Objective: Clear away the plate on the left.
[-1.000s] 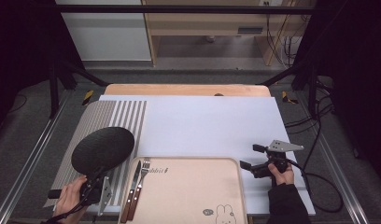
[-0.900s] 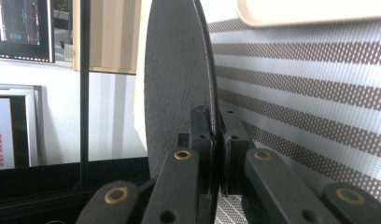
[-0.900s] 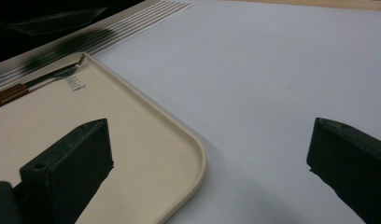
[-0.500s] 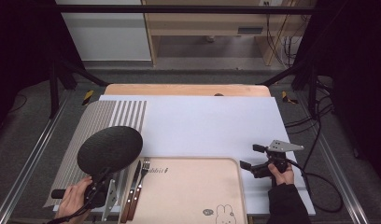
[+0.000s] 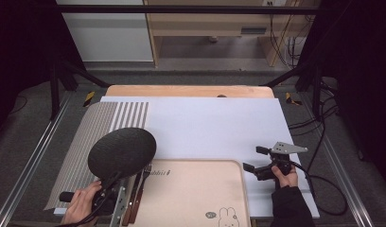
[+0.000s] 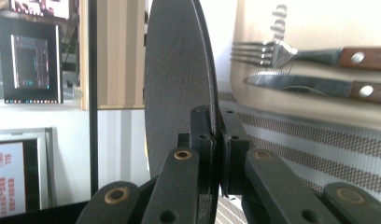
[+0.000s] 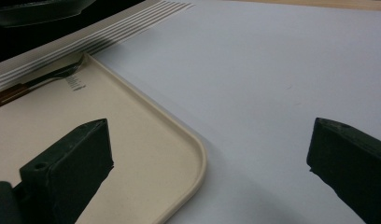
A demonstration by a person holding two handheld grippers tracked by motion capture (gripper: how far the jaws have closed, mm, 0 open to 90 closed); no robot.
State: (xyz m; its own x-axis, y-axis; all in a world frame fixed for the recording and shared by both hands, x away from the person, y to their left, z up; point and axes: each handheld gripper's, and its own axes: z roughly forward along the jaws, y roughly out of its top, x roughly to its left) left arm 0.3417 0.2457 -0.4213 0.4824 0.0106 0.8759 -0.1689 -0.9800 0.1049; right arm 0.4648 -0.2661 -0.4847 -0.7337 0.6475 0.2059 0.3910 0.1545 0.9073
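A round black plate (image 5: 122, 150) hangs above the striped mat, by the left edge of a beige tray (image 5: 196, 189). My left gripper (image 5: 109, 185) is shut on the plate's near rim. In the left gripper view the plate (image 6: 177, 88) stands edge-on, with my left gripper (image 6: 215, 149) clamped on its rim. A fork (image 5: 144, 176) and a knife (image 5: 133, 198) with wooden handles lie along the tray's left side. My right gripper (image 5: 254, 159) rests open on the white mat just right of the tray. In the right gripper view the right gripper (image 7: 209, 144) has wide jaws with nothing between them, above the tray's corner (image 7: 191, 149).
A white mat (image 5: 214, 123) covers the table's middle, and a grey striped mat (image 5: 94, 127) lies at the left. A wooden board edge (image 5: 186, 91) runs along the back. Metal rails (image 5: 32, 156) flank the table. A cable (image 5: 323, 189) trails from the right gripper.
The left gripper has lifted the black plate and carried it right, toward the tray. The right gripper has stayed where it was.
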